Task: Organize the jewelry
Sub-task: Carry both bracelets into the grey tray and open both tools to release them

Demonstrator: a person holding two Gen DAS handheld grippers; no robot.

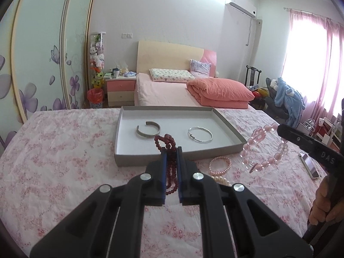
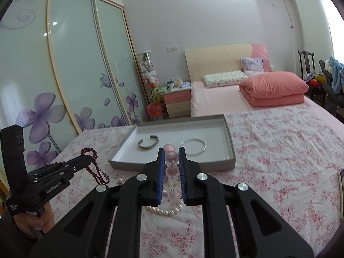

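Note:
A grey shallow box (image 1: 150, 158) lies on the flowered bedspread, holding a silver cuff (image 1: 148, 128) and a thin silver bangle (image 1: 200, 134). My left gripper (image 1: 171, 150) is shut on a dark red bead string (image 1: 166, 140), held just in front of the box's near wall; it also shows in the right wrist view (image 2: 94, 165). My right gripper (image 2: 171, 150) is shut on a pink bead bracelet (image 2: 171, 157), held above the bed to the right of the box; the bracelet hangs in the left wrist view (image 1: 264, 148). The box (image 2: 230, 161), cuff (image 2: 148, 142) and bangle (image 2: 193, 147) show there too.
A pink pearl bracelet (image 1: 220, 165) and a white pearl strand (image 2: 165, 209) lie on the bedspread in front of the box. A phone (image 1: 309, 165) lies at the right. A second bed with an orange quilt (image 1: 219, 92), nightstand and wardrobe stand beyond.

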